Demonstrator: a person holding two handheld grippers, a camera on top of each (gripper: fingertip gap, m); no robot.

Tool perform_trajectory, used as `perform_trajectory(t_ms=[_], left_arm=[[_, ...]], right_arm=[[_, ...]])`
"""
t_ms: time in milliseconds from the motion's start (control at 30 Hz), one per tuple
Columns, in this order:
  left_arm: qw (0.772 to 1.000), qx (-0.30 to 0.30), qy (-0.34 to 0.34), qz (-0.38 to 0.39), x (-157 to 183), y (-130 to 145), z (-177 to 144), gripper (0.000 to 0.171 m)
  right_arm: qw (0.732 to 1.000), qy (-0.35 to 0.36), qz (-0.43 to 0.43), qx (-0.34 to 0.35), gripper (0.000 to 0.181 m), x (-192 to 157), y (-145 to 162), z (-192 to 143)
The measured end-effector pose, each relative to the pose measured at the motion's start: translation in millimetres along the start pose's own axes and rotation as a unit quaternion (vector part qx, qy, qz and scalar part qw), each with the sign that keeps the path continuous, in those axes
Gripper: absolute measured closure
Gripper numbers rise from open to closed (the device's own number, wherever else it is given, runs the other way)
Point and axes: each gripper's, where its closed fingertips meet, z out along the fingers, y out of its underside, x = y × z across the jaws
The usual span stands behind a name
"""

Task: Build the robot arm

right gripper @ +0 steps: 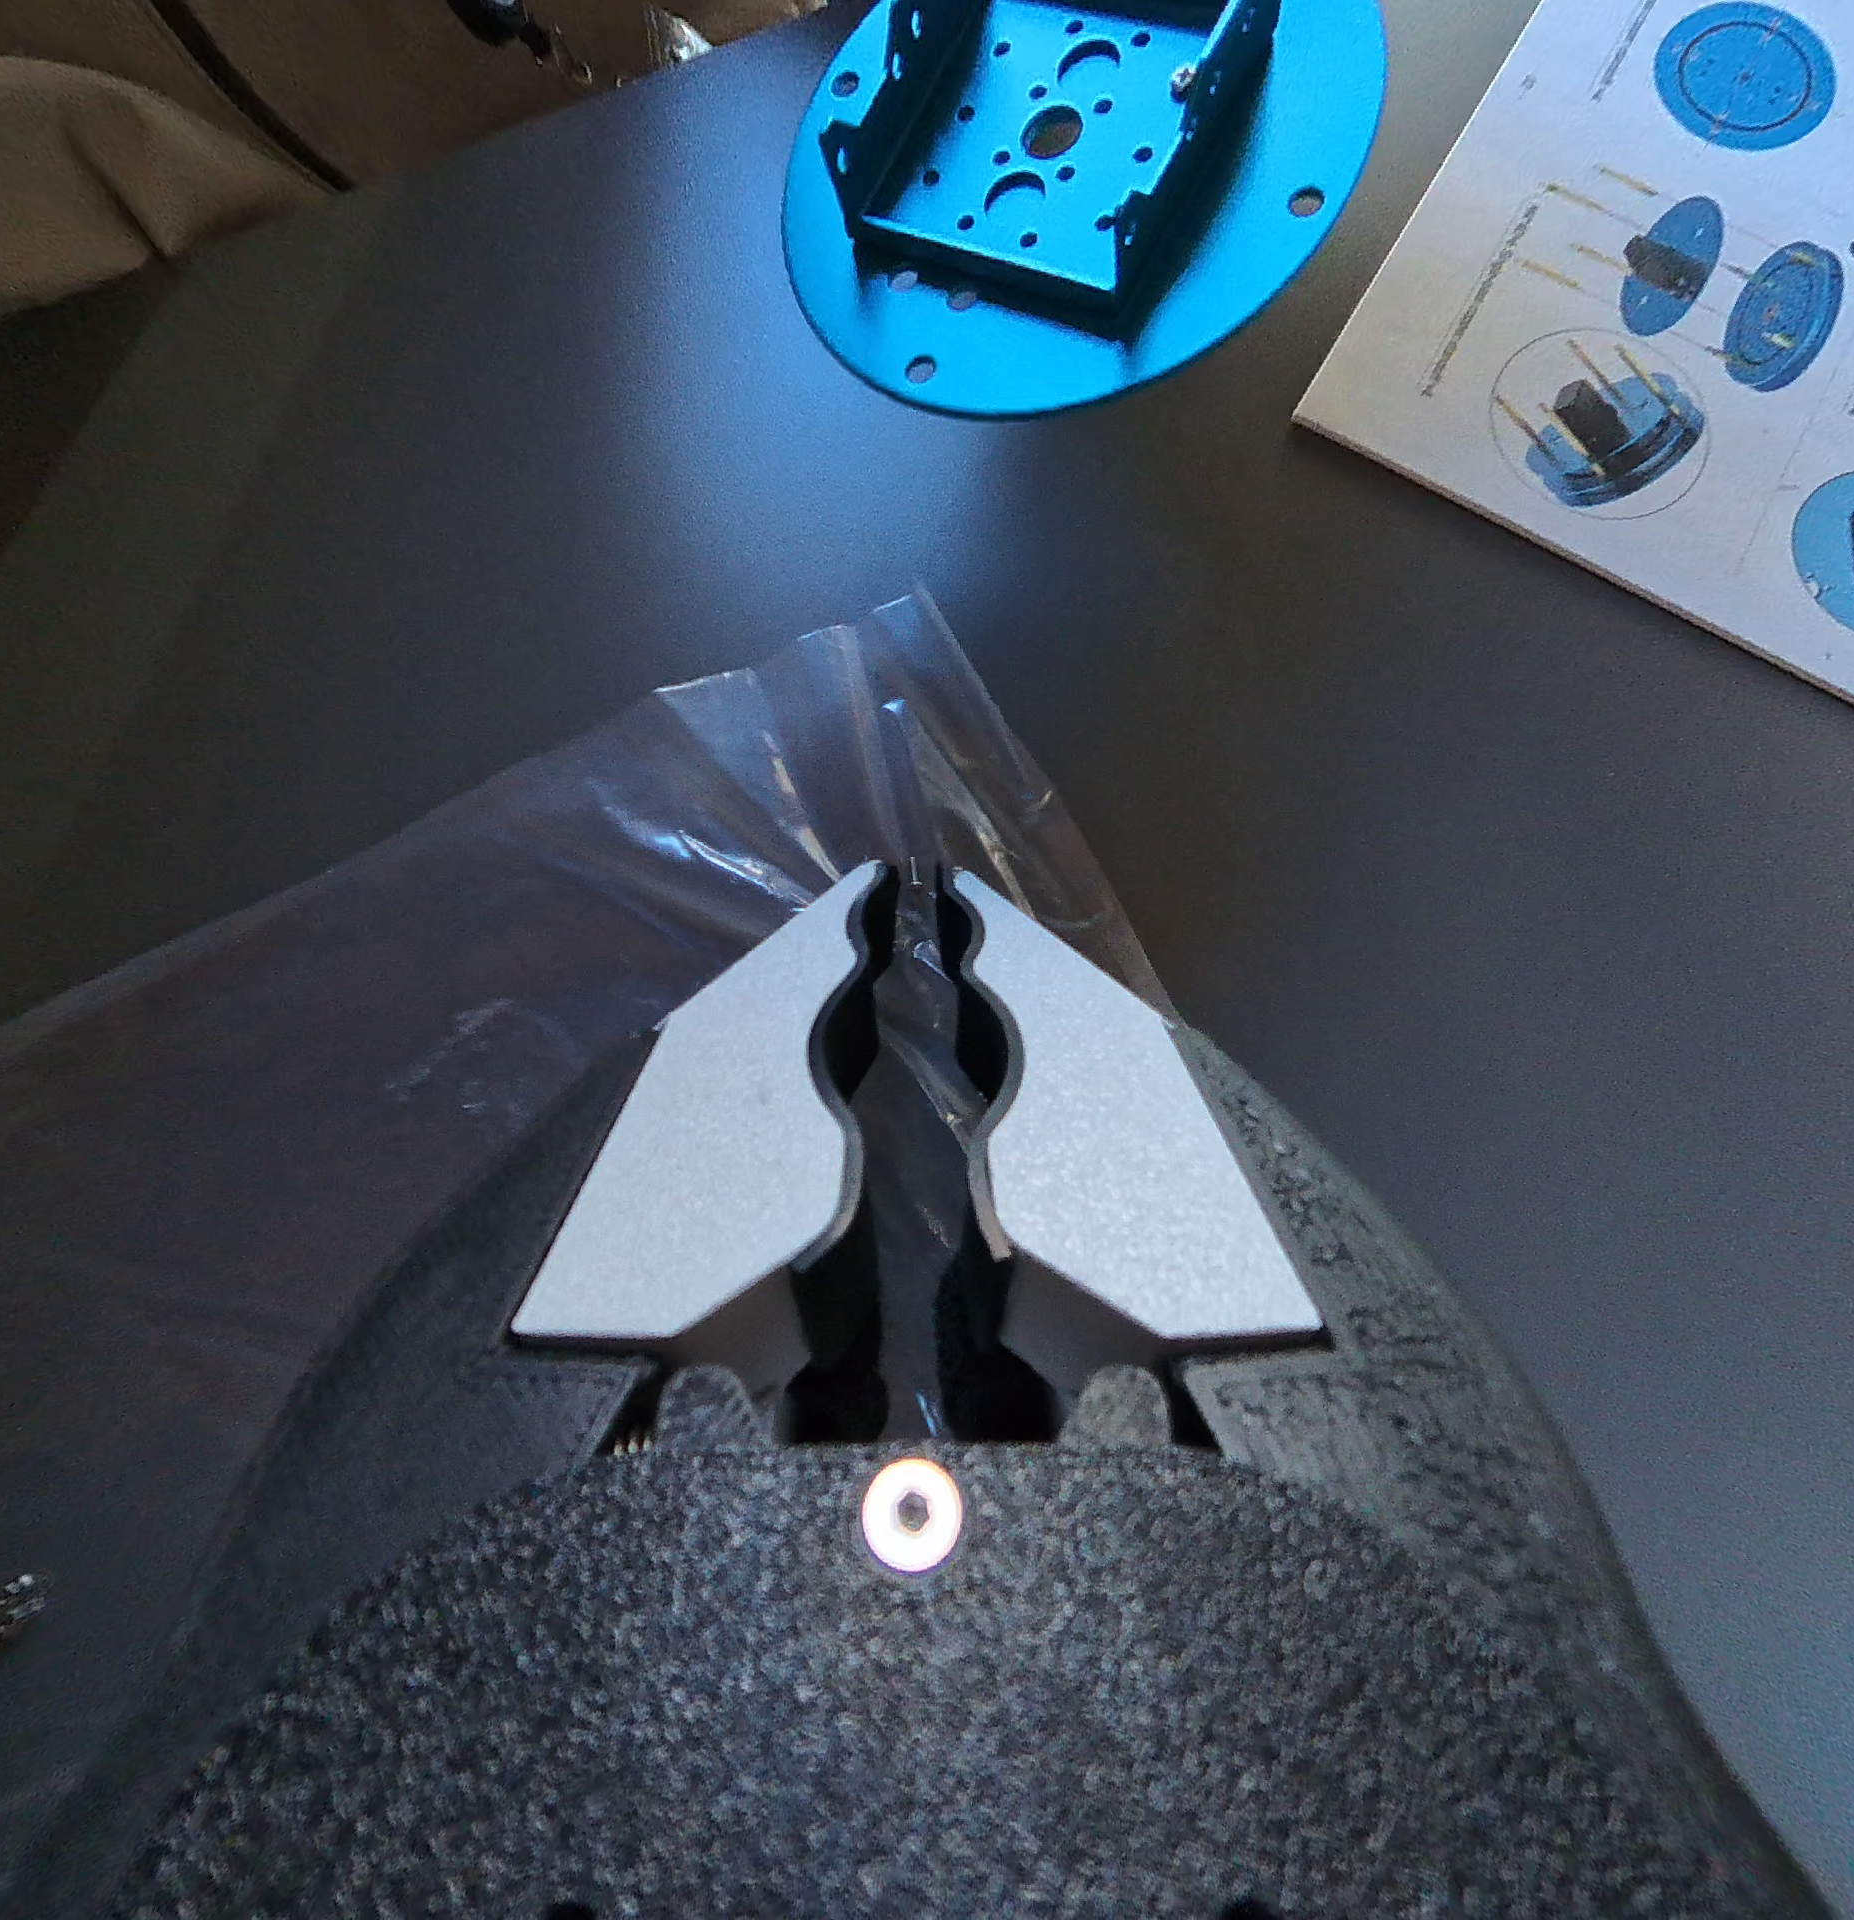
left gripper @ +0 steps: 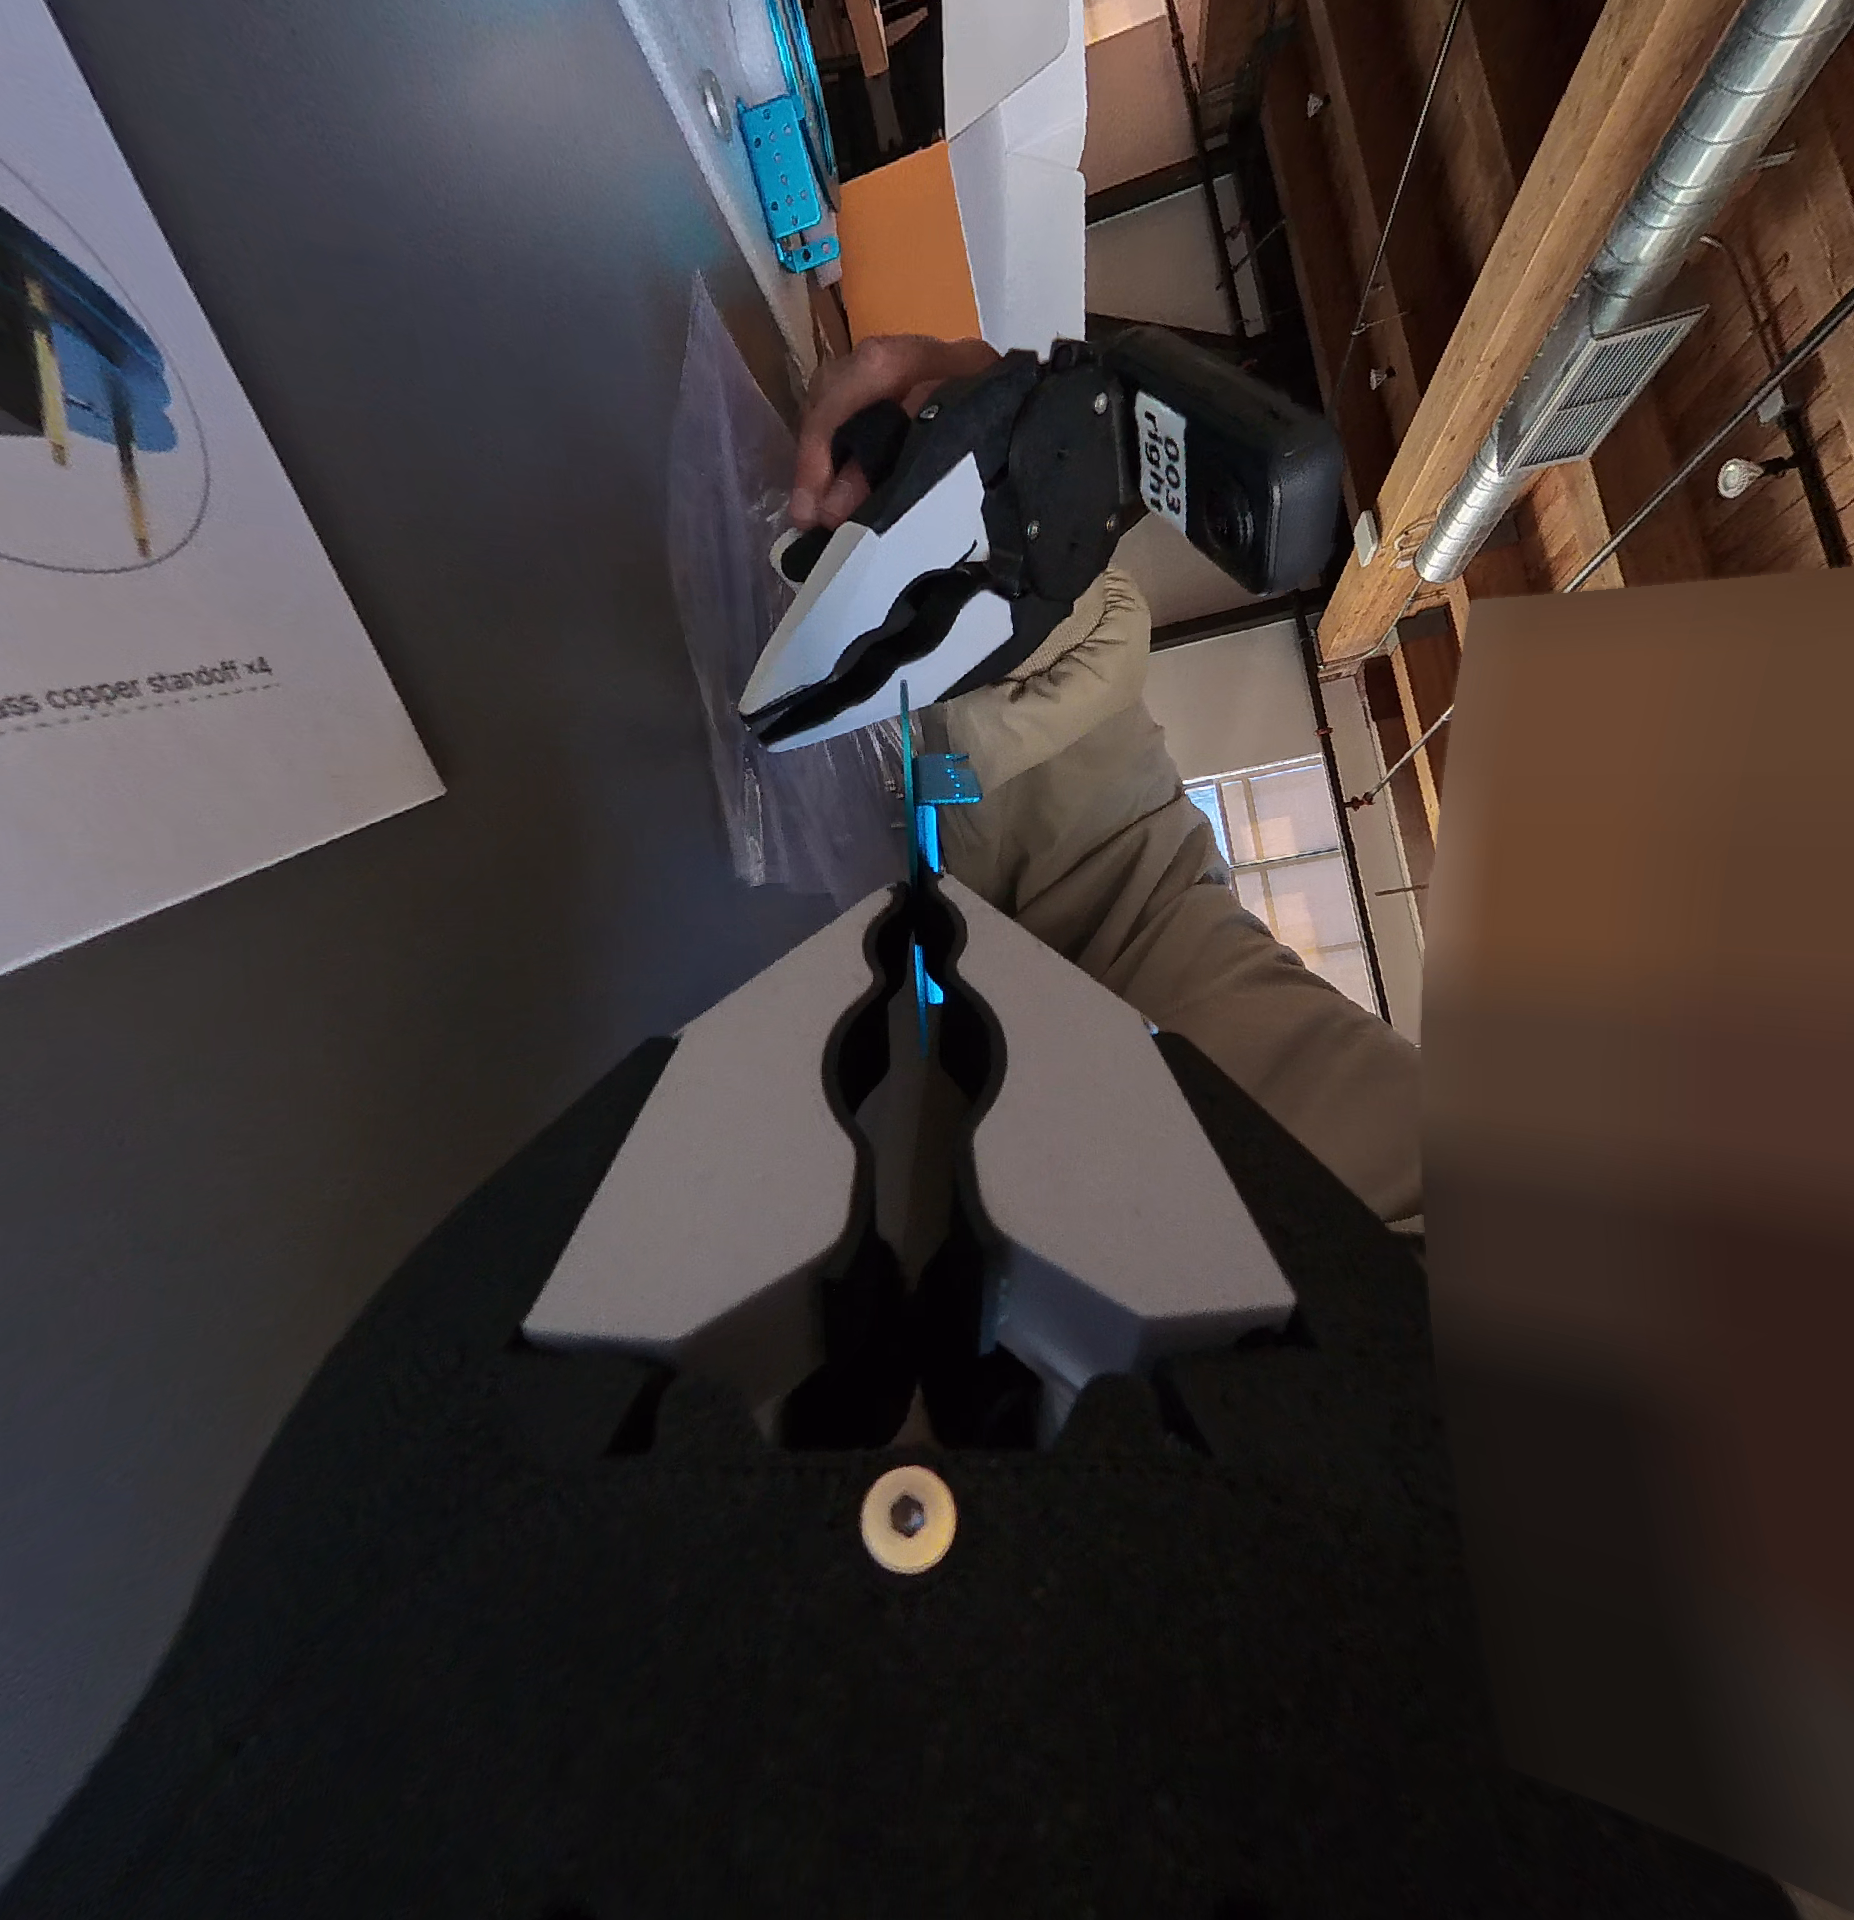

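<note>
Left gripper (left gripper: 915, 904) clamps blue disc (left gripper: 915, 831) edge-on; hold steady. Right gripper (right gripper: 915, 883) jaws pinch clear bag (right gripper: 694, 790) at table (right gripper: 487, 416); grip lightly.

The left gripper (left gripper: 915, 896) had its 2 fingers (left gripper: 757, 1101) closed on a thin blue plate seen edge-on. The right gripper (right gripper: 912, 878) pointed down at the table, its 2 fingertips (right gripper: 850, 914) nearly together, pinching clear plastic film. In the left wrist view, a bare hand (left gripper: 861, 416) gripped its handle, a beige sleeve (left gripper: 1099, 831) behind.
</note>
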Motion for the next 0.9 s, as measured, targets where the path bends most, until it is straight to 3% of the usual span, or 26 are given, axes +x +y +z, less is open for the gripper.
perform_trajectory(t_ms=[567,900], left_arm=[[1.000,0.002,-0.005,-0.011,-11.6,1.1,3.6,0.171],[1.000,0.000,-0.020,-0.010,-21.8,-8.6,12.8,0.171]], right_arm=[[0.998,0.038,-0.049,-0.021,0.180,2.6,2.8,1.5],[0.976,0.155,-0.136,-0.072,0.180,22.2,-14.2,-23.2]])
